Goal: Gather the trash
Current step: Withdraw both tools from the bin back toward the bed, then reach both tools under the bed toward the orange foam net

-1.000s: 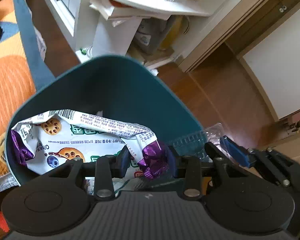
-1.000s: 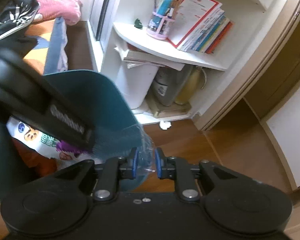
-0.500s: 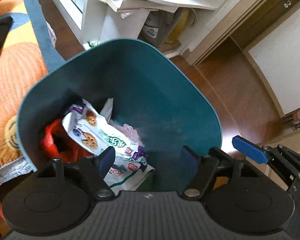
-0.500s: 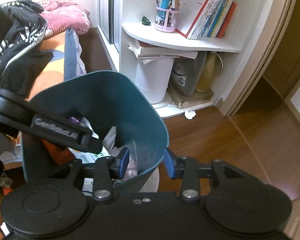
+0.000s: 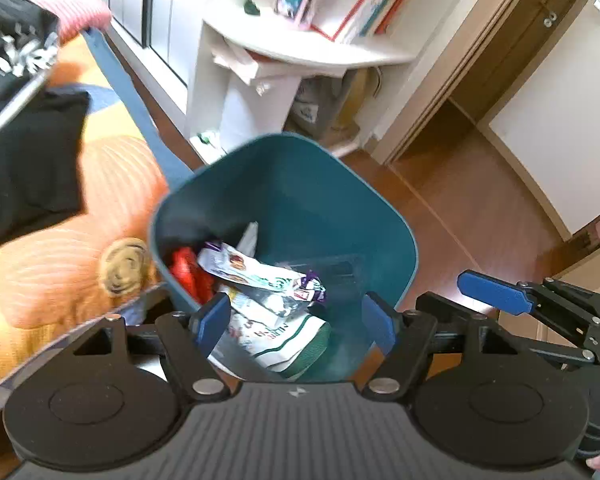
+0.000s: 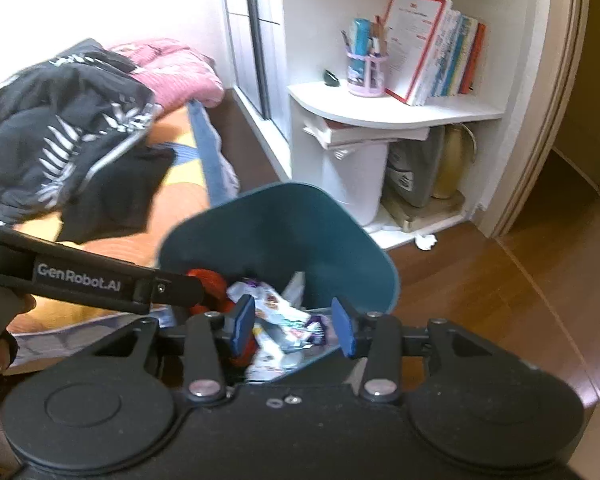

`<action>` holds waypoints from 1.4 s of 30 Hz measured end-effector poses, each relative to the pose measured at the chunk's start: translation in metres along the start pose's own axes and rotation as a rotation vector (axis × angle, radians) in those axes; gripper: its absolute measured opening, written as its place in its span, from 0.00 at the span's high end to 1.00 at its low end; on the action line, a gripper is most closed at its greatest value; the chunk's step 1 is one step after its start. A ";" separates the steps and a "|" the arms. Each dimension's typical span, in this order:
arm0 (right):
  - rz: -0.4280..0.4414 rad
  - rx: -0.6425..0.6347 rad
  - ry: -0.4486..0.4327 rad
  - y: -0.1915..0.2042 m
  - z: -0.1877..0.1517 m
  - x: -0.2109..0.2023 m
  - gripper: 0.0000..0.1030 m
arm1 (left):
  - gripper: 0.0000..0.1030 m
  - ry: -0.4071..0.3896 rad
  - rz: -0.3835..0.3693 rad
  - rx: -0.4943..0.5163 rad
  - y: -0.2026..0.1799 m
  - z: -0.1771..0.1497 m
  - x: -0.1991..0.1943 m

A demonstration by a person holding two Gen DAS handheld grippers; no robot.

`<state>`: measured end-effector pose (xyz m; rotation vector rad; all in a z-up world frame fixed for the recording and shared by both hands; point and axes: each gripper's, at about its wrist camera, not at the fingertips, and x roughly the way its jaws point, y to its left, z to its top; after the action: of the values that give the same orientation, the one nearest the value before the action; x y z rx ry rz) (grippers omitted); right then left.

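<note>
A teal trash bin (image 5: 300, 184) stands on the wood floor beside the bed; it also shows in the right wrist view (image 6: 284, 224). Inside lie a white and purple snack wrapper (image 5: 260, 272), a red wrapper (image 5: 186, 270) and a clear plastic tray (image 5: 332, 268). The wrapper shows in the right wrist view (image 6: 276, 312) too. My left gripper (image 5: 296, 322) is open and empty above the bin's near rim. My right gripper (image 6: 294, 326) is open and empty above the bin. One right finger (image 5: 492, 292) shows at the right in the left wrist view.
An orange bedspread (image 5: 60, 240) with dark clothes (image 6: 60, 152) lies left of the bin. A white shelf unit (image 6: 380, 120) with books and a pen cup stands behind it. A crumpled white scrap (image 6: 426, 242) lies on the floor by the shelf.
My left gripper let go of the snack wrapper, which dropped into the bin. My right gripper let go of the clear plastic tray. Both grippers opened and rose away from the bin.
</note>
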<state>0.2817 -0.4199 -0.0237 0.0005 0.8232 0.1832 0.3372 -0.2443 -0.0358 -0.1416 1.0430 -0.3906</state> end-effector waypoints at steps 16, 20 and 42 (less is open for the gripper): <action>0.164 -0.087 -0.057 0.099 0.003 -0.057 0.54 | 0.30 -0.150 0.073 -0.070 0.065 -0.049 -0.142; 0.203 -0.114 -0.050 0.128 -0.001 -0.060 0.53 | 0.30 -0.165 0.097 -0.093 0.090 -0.067 -0.168; 0.507 -0.318 0.213 0.315 -0.091 0.038 0.51 | 0.18 -0.017 0.308 -0.357 0.298 -0.201 -0.179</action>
<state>0.1896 -0.1105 -0.0913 -0.1120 0.9876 0.8024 0.1585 0.1122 -0.0798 -0.2980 1.0907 0.0789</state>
